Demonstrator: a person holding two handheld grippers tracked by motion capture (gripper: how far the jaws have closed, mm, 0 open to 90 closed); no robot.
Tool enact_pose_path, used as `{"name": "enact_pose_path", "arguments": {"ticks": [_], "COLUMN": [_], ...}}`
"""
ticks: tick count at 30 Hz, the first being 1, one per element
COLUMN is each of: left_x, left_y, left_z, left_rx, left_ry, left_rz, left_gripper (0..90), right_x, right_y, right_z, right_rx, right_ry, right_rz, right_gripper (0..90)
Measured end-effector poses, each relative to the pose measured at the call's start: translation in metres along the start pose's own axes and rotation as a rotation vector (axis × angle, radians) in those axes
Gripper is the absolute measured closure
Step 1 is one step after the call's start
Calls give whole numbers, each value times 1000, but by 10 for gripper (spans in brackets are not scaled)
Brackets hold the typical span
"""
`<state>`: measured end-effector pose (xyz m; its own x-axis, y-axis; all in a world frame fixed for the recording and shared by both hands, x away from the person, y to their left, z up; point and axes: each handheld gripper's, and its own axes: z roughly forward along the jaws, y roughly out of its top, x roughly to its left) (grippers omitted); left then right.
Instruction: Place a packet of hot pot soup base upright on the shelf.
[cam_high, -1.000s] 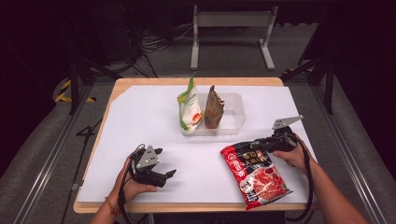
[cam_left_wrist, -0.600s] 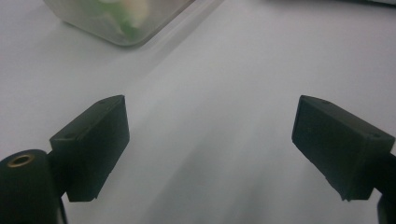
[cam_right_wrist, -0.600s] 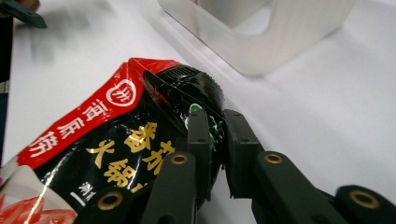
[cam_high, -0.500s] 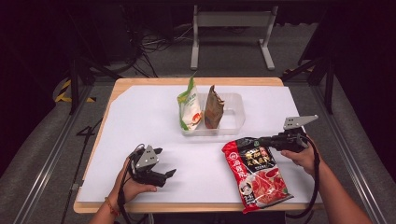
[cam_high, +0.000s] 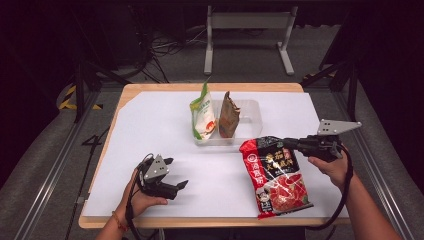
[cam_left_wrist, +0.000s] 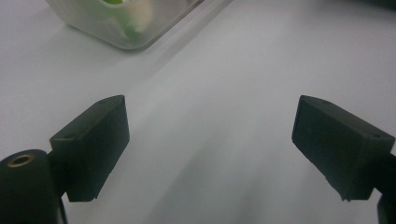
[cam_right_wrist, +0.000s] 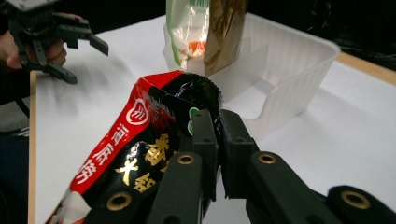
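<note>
Jaws of the right gripper (cam_right_wrist: 215, 140) have just been closing and now pinch the top edge of the red-and-black packet (cam_high: 274, 175), whose lower end lies on the white table (cam_high: 150, 130) beside the clear tray (cam_high: 250, 112). Near the front-left, the left gripper (cam_high: 175, 185) rests with jaws spread, nothing between them.
</note>
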<state>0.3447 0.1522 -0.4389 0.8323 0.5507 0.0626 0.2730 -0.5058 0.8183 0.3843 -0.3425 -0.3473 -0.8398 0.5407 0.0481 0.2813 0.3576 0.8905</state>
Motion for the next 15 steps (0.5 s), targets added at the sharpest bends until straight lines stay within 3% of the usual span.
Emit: {"name": "enact_pose_path", "arguments": {"ticks": [15], "left_x": [1], "left_y": [0], "left_z": [-3], "left_rx": [-10], "left_ry": [8], "left_rz": [-3], "left_gripper": [121], "right_x": [26], "right_y": [27], "right_z": [-23], "right_rx": [-78], "right_ry": [-95], "right_rz": [-62], "right_gripper": [867]}}
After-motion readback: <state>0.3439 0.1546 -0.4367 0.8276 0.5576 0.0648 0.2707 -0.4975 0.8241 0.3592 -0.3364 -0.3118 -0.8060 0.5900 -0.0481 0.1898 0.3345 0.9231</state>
